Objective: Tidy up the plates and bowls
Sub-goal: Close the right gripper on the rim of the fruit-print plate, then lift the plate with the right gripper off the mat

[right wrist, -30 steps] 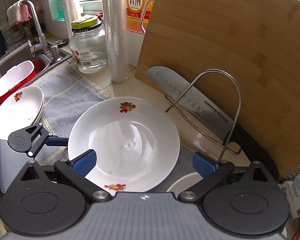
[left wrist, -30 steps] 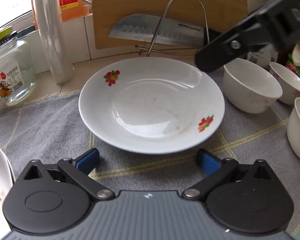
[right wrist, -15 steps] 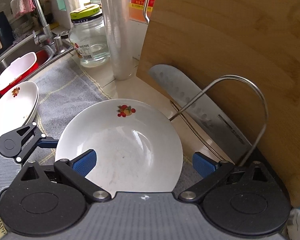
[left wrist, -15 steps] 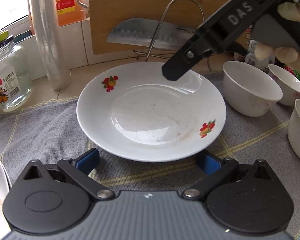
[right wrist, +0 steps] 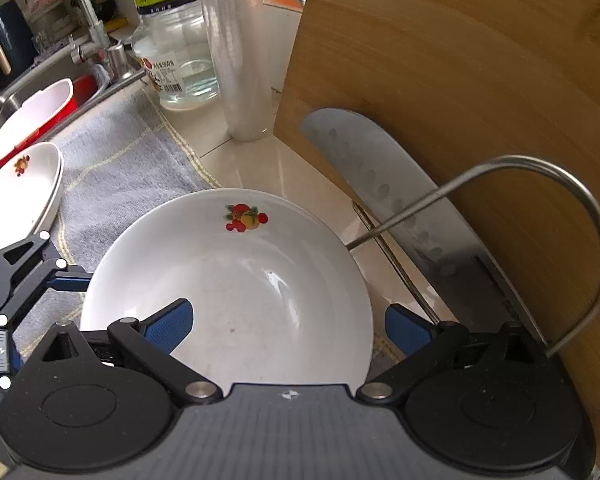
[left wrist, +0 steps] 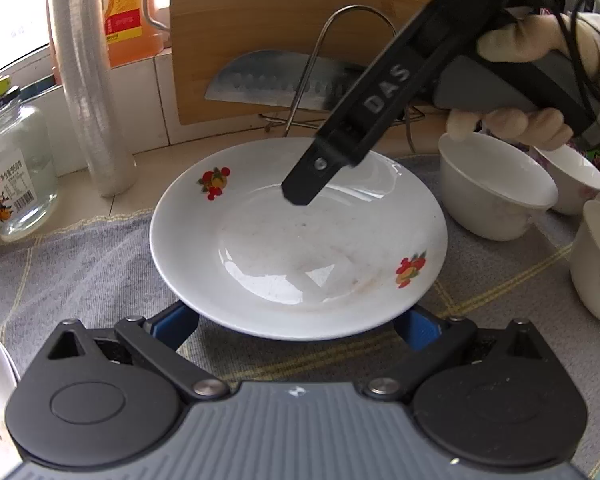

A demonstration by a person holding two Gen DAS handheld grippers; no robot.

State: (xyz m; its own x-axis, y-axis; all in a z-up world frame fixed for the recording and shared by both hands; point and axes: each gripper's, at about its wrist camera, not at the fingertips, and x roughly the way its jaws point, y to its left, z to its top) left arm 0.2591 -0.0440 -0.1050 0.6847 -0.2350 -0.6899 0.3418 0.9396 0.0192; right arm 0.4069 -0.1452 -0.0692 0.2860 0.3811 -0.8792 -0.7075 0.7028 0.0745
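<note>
A white plate with fruit decals (left wrist: 300, 240) lies on the grey towel (left wrist: 80, 264); it also shows in the right wrist view (right wrist: 236, 280). My left gripper (left wrist: 296, 326) is open, its blue fingers at the plate's near rim, partly under it. My right gripper (right wrist: 288, 326) is open and hovers over the plate; one of its fingers (left wrist: 340, 152) reaches over the plate's far side. Three white bowls (left wrist: 496, 188) stand right of the plate. A stack of white plates (right wrist: 16, 192) lies at the left by the sink.
A wooden cutting board (right wrist: 460, 80), a cleaver (right wrist: 400, 200) and a wire rack (right wrist: 540, 208) stand behind the plate. A glass jar (right wrist: 176, 48), a plastic roll (right wrist: 236, 40) and an orange bottle (left wrist: 128, 12) line the back. A sink (right wrist: 32, 100) holds a red-and-white container.
My right gripper has moved in over the plate from the right. My left gripper has closed in on the plate's near rim, its fingers now partly beneath it.
</note>
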